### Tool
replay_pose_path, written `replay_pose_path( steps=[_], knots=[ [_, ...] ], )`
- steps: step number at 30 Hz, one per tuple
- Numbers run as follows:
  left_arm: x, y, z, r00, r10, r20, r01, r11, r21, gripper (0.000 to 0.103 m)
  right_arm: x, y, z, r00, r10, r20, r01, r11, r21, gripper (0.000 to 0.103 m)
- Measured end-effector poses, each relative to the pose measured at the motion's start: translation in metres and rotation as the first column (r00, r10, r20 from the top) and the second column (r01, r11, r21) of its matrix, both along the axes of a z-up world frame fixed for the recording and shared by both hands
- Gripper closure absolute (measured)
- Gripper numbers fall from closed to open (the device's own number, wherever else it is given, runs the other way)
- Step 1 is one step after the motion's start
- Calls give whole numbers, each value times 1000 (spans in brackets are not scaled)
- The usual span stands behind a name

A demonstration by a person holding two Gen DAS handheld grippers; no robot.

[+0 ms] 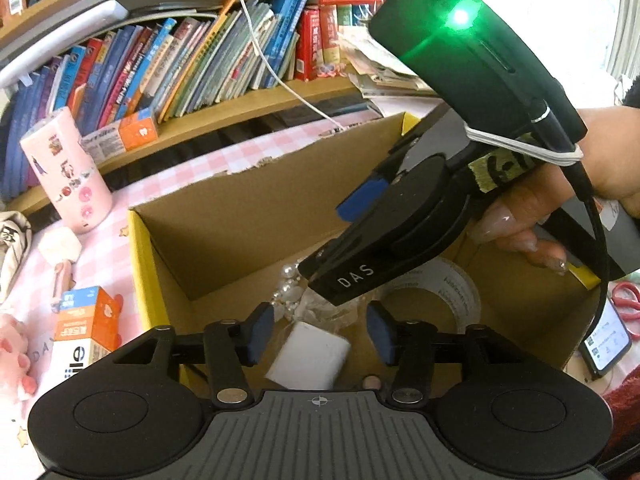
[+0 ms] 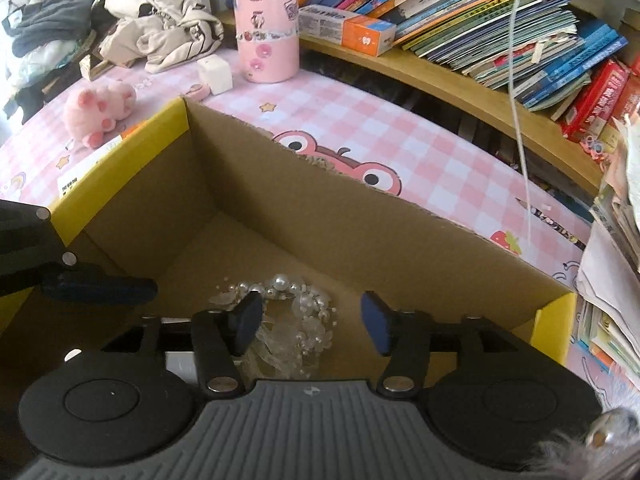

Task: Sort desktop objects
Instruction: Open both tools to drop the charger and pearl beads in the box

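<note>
Two tools open | left view only — white block [image 1: 310, 360] (boxed)

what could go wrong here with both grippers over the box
1. Both open grippers crowd the same spot in the cardboard box: the right gripper reaches in just ahead of the left gripper, so they may collide.
2. The pearl hair accessory under the right gripper looks delicate; a finger could snag it on the way out.
3. The white cable hanging over the desk could catch on a rising gripper.
</note>
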State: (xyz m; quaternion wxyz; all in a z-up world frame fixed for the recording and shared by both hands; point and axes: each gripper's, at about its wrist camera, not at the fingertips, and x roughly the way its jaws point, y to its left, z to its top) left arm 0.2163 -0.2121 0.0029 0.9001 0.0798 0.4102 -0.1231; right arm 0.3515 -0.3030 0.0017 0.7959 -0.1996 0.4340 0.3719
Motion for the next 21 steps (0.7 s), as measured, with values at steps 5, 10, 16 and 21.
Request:
replay_pose_path(
  steps=[5,10,16,21],
  knots=[
    [-10,-2,11,998,10,55,-10,1000,12,32,-3,-13,8,999,-44,0,44,998,52,34],
    [-23,0,26,991,34,133,-36,999,17,18,-13,-29,21,995,-96,8,95,987,131,21],
    [-42,10,39,978,97,185,-96,995,-12,10,-27,-44,32,986,-163,20,157,970,184,12],
    [-56,15,42,970,145,197,-139,989,-46,6,-42,-52,37,981,-192,32,180,959,217,8]
  ],
)
